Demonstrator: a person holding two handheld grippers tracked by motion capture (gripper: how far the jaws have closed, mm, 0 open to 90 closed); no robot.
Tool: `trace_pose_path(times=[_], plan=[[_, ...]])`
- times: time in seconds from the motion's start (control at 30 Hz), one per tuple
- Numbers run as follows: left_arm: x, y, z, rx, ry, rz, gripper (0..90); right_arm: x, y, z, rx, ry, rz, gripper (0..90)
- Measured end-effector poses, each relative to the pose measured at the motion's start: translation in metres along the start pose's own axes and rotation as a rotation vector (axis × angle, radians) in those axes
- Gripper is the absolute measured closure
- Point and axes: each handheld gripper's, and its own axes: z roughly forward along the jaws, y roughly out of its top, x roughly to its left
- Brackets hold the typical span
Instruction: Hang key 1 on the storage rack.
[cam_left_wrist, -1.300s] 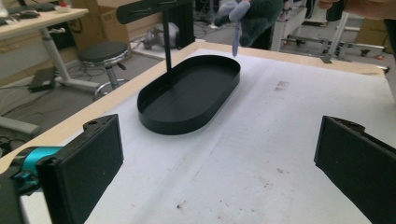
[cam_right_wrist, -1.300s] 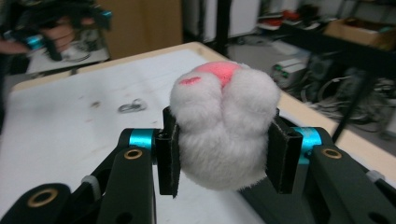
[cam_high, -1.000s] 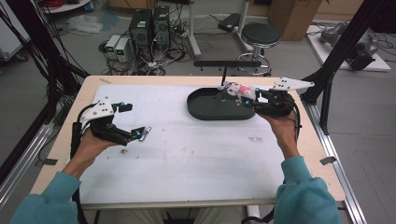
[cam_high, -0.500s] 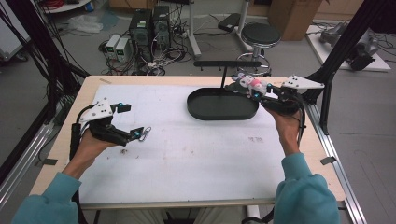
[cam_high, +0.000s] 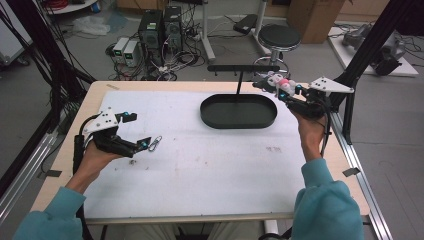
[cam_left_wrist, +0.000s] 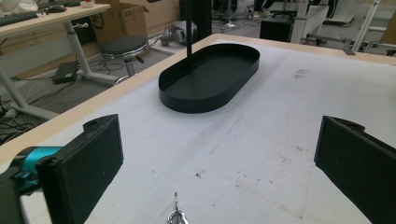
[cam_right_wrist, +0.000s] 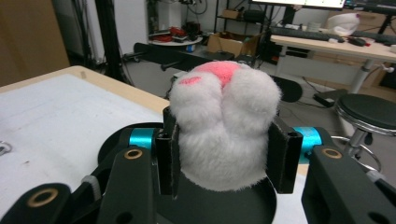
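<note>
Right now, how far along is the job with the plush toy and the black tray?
Done: the right gripper has its jaws shut on the white and pink plush toy, lifted above the far right end of the black oval tray. In hand: carrying it by the hanger bar. Left: placing the toy. The left gripper waits open over a metal clip.

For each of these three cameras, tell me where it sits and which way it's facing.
High view: fixed above the person's side, looking forward and down on the table; both forearms, left gripper and right gripper show.
Left gripper view: rides the left gripper low over the table, looking between its open jaws at the tray; a clip lies near them.
Right gripper view: rides the right gripper, facing the plush toy clamped in its jaws.
Shared: high and left gripper views both show tray and clip.
</note>
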Motion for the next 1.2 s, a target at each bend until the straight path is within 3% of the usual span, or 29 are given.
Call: trace_pose_path(times=[0.23, 0.5, 0.6, 0.87, 1.2], plan=[[0.003, -0.004, -0.006, 0.006, 0.014, -0.001, 1.7, -0.008, 0.002, 0.0, -0.023, -0.034, 0.03, 55.2], [0.006, -0.013, -0.017, -0.008, 0.048, -0.025, 1.7, -0.015, 0.007, 0.002, -0.032, -0.07, 0.031, 55.1], [0.007, -0.014, -0.019, -0.014, 0.053, -0.028, 1.7, -0.019, 0.008, 0.002, -0.043, -0.066, 0.055, 55.2], [0.009, -0.015, -0.021, -0.017, 0.057, -0.029, 1.7, -0.025, 0.016, 0.006, -0.059, -0.076, 0.048, 55.1], [0.009, -0.015, -0.021, -0.018, 0.055, -0.035, 1.7, -0.032, 0.013, 0.011, -0.088, -0.082, 0.086, 55.1]])
